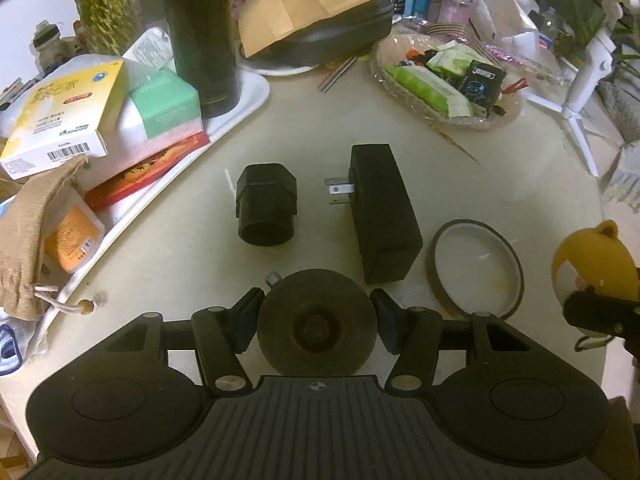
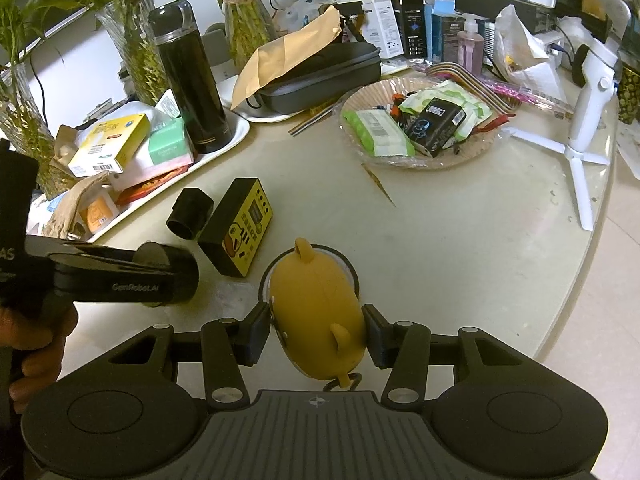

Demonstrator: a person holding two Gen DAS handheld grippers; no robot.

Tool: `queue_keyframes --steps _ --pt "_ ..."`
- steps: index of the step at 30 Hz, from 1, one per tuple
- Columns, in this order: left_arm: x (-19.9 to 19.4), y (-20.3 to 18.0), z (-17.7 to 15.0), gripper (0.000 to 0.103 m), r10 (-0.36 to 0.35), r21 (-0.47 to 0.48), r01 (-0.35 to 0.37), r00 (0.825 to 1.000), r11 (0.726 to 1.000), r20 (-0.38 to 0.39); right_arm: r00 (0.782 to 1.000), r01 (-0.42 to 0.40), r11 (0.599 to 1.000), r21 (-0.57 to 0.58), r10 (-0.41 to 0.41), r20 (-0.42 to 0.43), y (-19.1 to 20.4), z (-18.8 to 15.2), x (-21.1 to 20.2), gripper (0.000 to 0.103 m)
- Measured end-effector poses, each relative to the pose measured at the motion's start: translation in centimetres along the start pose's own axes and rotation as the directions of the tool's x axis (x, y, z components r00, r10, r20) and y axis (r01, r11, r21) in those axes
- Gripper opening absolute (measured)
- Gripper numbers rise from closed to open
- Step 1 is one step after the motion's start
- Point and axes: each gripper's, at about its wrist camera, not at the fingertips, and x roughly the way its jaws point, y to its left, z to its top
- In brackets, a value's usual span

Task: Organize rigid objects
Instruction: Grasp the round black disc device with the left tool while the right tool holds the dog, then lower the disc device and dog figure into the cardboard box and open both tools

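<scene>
My left gripper (image 1: pixel 316 306) is shut on a dark round disc (image 1: pixel 316 332), a pad against each side, low over the beige table (image 1: pixel 320 120). Beyond it lie a black tube-shaped adapter (image 1: pixel 266 210), a black plug box (image 1: pixel 380 212) with metal prongs, and a brown tape ring (image 1: pixel 476 268). My right gripper (image 2: pixel 316 320) is shut on a yellow animal-shaped toy (image 2: pixel 316 304), held just above the tape ring (image 2: pixel 346 258). The toy (image 1: pixel 592 264) also shows at the right edge of the left wrist view. In the right wrist view the plug box (image 2: pixel 238 226) shows a yellow face beside the adapter (image 2: pixel 190 214).
A white tray (image 1: pixel 248 120) at the left holds boxes, a cloth pouch and a tall black flask (image 1: pixel 200 36). A basket (image 2: pixel 416 160) of packets sits at the back. A white tripod stand (image 2: pixel 580 120) is near the table's right edge. A hand (image 2: pixel 32 344) holds the left gripper.
</scene>
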Motion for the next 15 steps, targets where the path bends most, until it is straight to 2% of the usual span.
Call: queue_keyframes --steps 15 --pt "-3.8 -0.1 -1.2 0.057 0.000 0.004 -0.001 0.997 1.000 0.073 1.000 -0.007 1.000 0.013 0.007 0.015 1.8 0.4 0.1 0.052"
